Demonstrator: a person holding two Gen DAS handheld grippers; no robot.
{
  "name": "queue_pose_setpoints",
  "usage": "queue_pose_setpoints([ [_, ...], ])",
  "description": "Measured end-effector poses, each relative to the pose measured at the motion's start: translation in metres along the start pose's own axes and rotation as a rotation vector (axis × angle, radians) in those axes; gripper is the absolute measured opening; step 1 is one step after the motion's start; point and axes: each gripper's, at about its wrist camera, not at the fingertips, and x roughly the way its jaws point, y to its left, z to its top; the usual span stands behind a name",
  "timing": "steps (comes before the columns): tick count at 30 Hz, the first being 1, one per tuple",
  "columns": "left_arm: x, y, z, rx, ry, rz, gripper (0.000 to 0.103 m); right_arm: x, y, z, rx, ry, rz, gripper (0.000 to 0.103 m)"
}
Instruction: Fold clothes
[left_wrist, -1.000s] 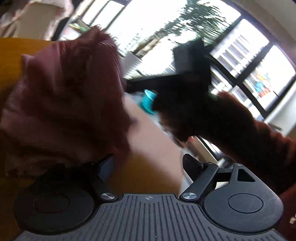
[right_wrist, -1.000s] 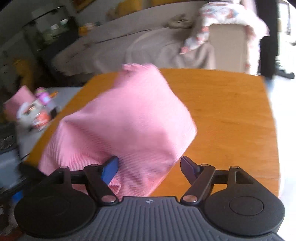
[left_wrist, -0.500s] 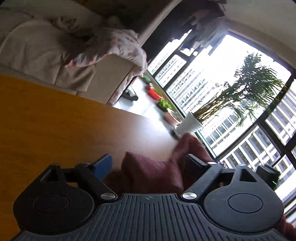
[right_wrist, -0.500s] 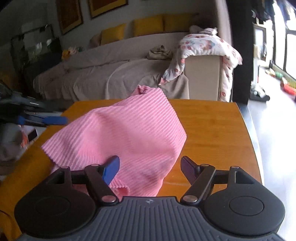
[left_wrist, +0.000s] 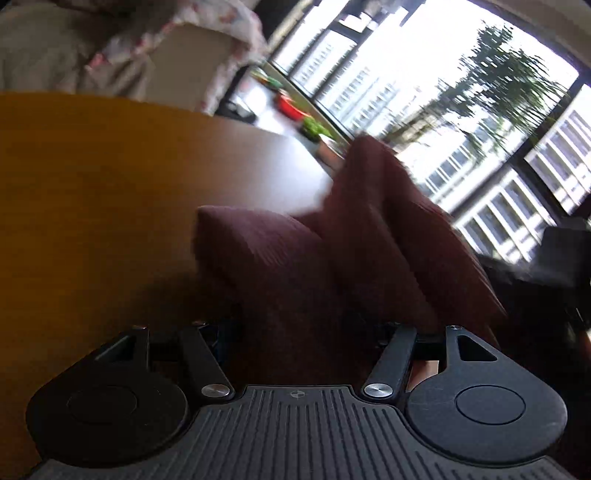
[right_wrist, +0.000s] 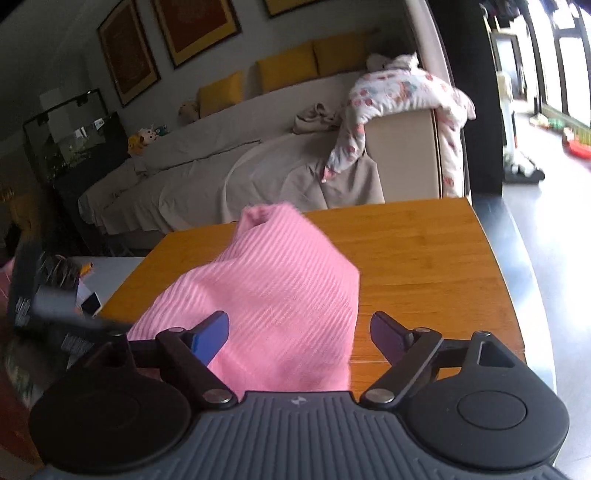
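- Cloth (left_wrist: 295, 258) — left wrist view. Ribbed, dark here against the window glare; bunched on the table (left_wrist: 92, 184) near its window-side edge, one peak standing up, the near part running down between the arms of the left gripper (left_wrist: 299, 332).
- Left gripper, fingers: tips hidden by cloth and blur. Jaws have just been closing, with cloth between them; whether the pads already press on it cannot be told.
- Handling note, left: judged best to take a single edge or corner, not a whole bunch — a thick wad in the jaws will drag the fold crooked.
- Cloth (right_wrist: 273, 295) — right wrist view. Pink, ribbed, heaped on the table (right_wrist: 424, 258) toward its left side, a tube-like end at the top; sofa (right_wrist: 221, 173) beyond.
- Right gripper (right_wrist: 299, 336), fingers: set wide apart, jaws have just been opening. Cloth lies between them and touches or overlaps the blue left pad (right_wrist: 208, 341); the right pad (right_wrist: 384, 338) stands clear, so nothing is clamped.
- Handling note, right: judged wise to keep the open jaws from snagging the heap, and to let the cloth settle flat before the next pinch.
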Motion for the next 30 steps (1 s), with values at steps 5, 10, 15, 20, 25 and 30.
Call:
queue_pose_setpoints([
  [5, 0.022, -0.034, -0.024, 0.043, 0.076, -0.141, 0.071, -0.004, -0.004, 0.006, 0.062, 0.018, 0.035, 0.086],
  [10, 0.039, -0.054, -0.033, 0.113, 0.103, -0.185, 0.078, -0.006, 0.018, -0.005, -0.034, 0.059, -0.006, 0.090],
  [15, 0.017, -0.050, -0.034, 0.155, 0.110, -0.176, 0.092, -0.012, 0.062, -0.032, -0.286, 0.002, -0.083, 0.090],
  [20, -0.011, -0.034, -0.028, 0.126, 0.063, -0.132, 0.093, 0.007, 0.092, -0.050, -0.496, -0.038, -0.211, 0.089],
  [25, -0.040, -0.026, -0.008, 0.064, -0.065, -0.111, 0.086, 0.015, 0.103, -0.077, -0.723, -0.096, -0.289, 0.069],
  [30, -0.025, -0.023, 0.023, 0.050, -0.129, -0.075, 0.074, -0.002, 0.105, -0.086, -0.807, -0.141, -0.346, 0.021],
])
